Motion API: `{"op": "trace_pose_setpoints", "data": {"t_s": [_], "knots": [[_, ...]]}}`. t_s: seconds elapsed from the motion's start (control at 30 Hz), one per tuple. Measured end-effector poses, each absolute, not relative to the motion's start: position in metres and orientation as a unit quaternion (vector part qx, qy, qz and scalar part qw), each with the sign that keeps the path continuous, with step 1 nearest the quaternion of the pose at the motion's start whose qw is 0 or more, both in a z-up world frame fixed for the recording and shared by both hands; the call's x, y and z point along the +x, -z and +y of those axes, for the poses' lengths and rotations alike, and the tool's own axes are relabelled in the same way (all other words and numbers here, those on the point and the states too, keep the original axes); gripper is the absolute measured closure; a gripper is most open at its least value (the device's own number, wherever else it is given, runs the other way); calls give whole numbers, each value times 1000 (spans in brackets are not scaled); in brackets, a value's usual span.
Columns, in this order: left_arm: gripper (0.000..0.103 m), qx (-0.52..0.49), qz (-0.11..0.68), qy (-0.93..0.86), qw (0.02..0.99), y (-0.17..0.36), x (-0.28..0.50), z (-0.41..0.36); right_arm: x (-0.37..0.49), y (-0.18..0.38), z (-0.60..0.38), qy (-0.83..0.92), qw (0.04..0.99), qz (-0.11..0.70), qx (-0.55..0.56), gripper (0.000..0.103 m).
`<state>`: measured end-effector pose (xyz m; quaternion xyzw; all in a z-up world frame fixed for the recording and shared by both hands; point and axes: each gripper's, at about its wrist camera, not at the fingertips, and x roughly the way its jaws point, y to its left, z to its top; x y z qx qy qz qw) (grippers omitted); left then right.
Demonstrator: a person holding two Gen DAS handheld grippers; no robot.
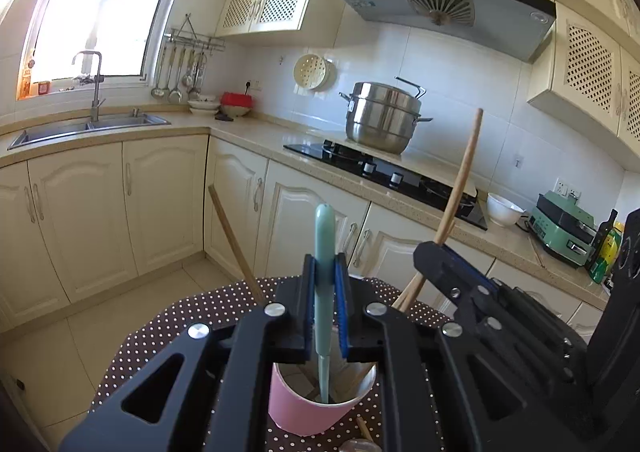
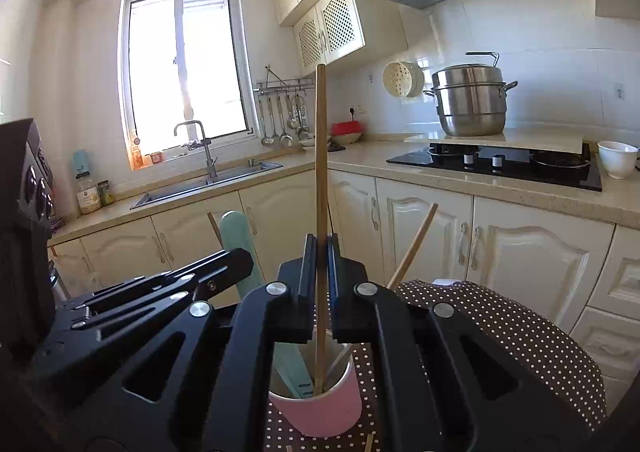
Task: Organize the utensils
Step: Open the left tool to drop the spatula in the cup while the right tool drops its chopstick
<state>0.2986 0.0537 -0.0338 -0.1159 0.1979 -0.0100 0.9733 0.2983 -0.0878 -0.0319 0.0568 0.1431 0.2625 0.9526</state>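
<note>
left tool (image 1: 325, 276) pinches a teal utensil (image 1: 325, 248), right tool (image 2: 319, 252) pinches a chopstick (image 2: 320, 156), both over the pink cup (image 1: 308, 408).

Left hand-held gripper (image 1: 324, 276) clamps the teal utensil (image 1: 325, 248) upright, its lower end down inside the pink cup (image 1: 304, 412) on the dotted desk (image 1: 192, 316). Right hand-held gripper (image 1: 436, 252) alongside pinches a chopstick (image 1: 460, 184), tilted.

Pink cup (image 1: 308, 410) on dotted cloth, upright teal utensil (image 1: 325, 280) and wooden chopstick (image 2: 320, 212) standing inside
</note>
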Motion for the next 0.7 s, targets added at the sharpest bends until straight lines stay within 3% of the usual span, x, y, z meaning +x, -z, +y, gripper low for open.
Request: {"op": "trace_pose_setpoints", "data": {"t_s": [0.07, 0.13, 0.23, 0.7], "knots": [[91, -120, 195, 9, 973, 37, 298, 56, 298, 34, -88, -262, 952, 146, 58, 97], [77, -117, 190, 6, 975, 38, 297, 56, 296, 36, -88, -260, 953, 147, 54, 97], [65, -107, 184, -6, 977, 39, 293, 58, 295, 37, -90, -258, 953, 151, 57, 97], [48, -113, 190, -22, 975, 45, 273, 74, 286, 38, -87, -246, 955, 161, 48, 97]]}}
